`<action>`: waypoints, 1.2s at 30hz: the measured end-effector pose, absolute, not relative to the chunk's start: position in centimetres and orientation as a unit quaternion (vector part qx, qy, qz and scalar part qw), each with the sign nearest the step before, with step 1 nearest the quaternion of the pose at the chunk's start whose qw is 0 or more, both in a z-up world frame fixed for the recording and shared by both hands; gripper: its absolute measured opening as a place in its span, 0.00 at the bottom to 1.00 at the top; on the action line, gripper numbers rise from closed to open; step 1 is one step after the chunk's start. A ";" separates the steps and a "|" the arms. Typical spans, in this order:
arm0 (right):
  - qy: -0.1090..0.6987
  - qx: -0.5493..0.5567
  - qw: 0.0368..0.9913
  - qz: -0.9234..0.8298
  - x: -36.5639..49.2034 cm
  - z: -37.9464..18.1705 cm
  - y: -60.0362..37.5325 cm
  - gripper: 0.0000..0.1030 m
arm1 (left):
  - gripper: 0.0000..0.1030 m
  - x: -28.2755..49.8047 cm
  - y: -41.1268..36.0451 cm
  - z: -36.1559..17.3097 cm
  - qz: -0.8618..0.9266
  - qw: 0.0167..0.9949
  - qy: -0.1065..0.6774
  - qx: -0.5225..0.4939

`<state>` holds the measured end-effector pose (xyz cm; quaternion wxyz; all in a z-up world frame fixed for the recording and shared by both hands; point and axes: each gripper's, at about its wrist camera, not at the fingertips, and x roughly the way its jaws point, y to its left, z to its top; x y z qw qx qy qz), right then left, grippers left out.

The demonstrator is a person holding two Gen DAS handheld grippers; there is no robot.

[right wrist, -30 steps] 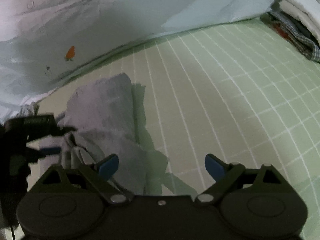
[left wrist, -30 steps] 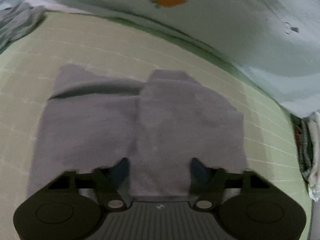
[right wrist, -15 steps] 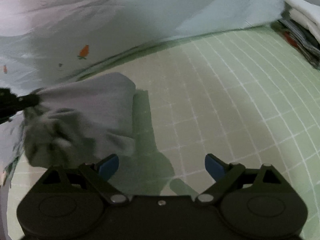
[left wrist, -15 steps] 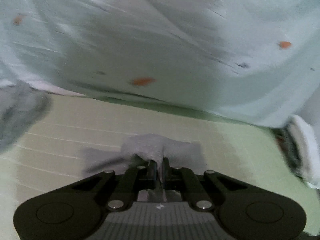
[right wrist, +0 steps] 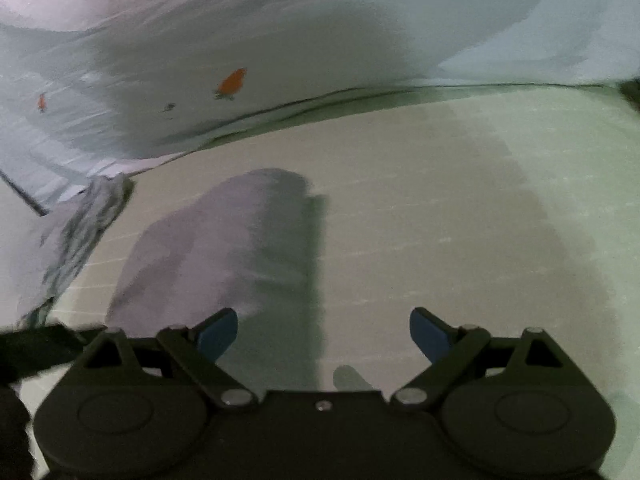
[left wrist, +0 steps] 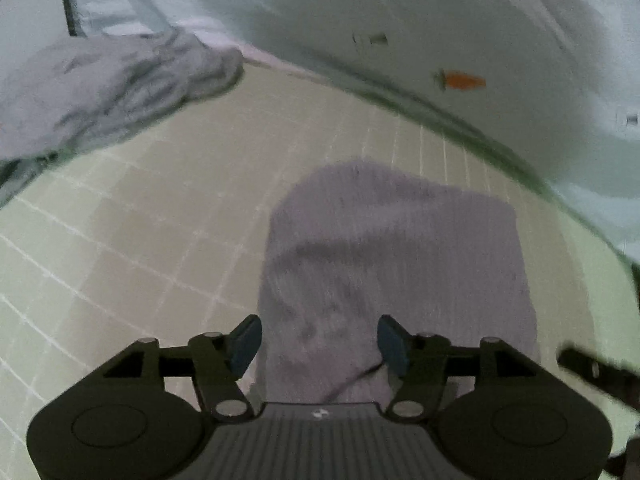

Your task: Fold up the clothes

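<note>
Left wrist cam: folded grey garment (left wrist: 392,272) lies mid-mat toward quilt edge, long axis running away, directly ahead of L gripper (left wrist: 319,344), jaws opening, nothing pinched; R gripper (right wrist: 323,334) apart, empty, garment off to its left.

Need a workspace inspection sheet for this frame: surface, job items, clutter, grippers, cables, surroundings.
Surface: green grid sheet, flat.
Job's things: folded grey garment lying on the sheet.
Clutter: crumpled grey clothes pile at far left.
Grippers: left gripper jaws opening, garment below and between the pads, not pinched; right gripper open, nothing between.
Cables: thin dark cord over the garment's near edge.
Surroundings: pale carrot-print fabric behind the sheet.
</note>
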<state>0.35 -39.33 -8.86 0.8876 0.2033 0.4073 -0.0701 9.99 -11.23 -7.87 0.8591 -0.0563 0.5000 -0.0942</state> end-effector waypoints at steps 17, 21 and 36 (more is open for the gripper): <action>0.441 0.186 0.877 -0.038 6.5 -12.0 -35.5 0.96 | 0.84 8.9 -8.3 -7.5 -0.138 0.858 0.494 -0.026; 0.453 0.198 0.868 -0.042 8.0 -13.2 -35.9 0.97 | 0.84 12.9 -7.2 -8.7 -0.121 0.861 0.488 -0.077; 0.442 0.241 0.864 0.015 7.1 -13.7 -32.8 0.52 | 0.32 10.8 -12.6 -12.0 -0.188 0.830 0.507 -0.137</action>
